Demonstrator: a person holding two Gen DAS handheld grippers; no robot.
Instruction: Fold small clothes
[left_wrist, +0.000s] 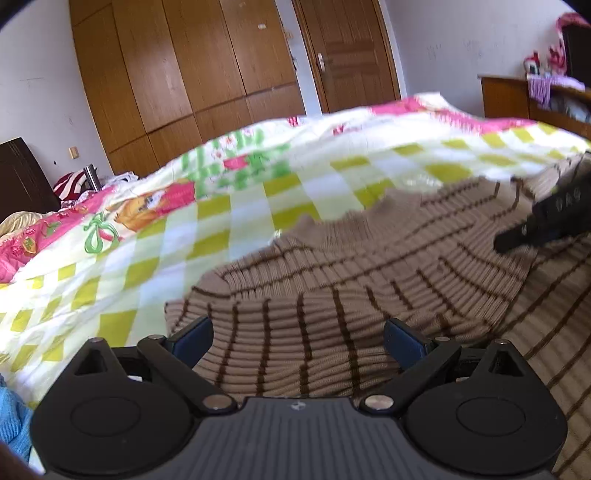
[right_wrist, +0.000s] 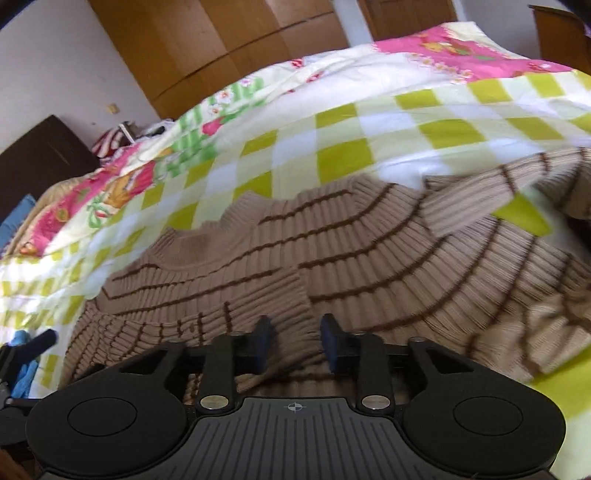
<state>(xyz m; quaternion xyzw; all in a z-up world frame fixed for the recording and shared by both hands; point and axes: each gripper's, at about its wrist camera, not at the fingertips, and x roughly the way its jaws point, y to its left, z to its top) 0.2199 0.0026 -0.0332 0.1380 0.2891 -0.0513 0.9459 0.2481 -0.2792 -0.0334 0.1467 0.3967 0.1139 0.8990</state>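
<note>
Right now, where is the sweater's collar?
In the left wrist view the collar lies mid-frame on the checked quilt, beyond the open left claw.

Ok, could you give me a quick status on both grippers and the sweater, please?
Left gripper open over sweater. Right gripper open, cloth between the pads, not pinched. One sleeve folded across the body. Nothing in the way on the quilt.

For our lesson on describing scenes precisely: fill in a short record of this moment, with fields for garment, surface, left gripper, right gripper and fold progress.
garment: tan ribbed sweater with thin brown stripes
surface: checked quilt on a bed
left gripper: left gripper has its jaws wide apart above the sweater, gripping nothing
right gripper: right gripper has its jaws partly open over the knit, not pinching it
fold progress: one sleeve lies across the body
</note>
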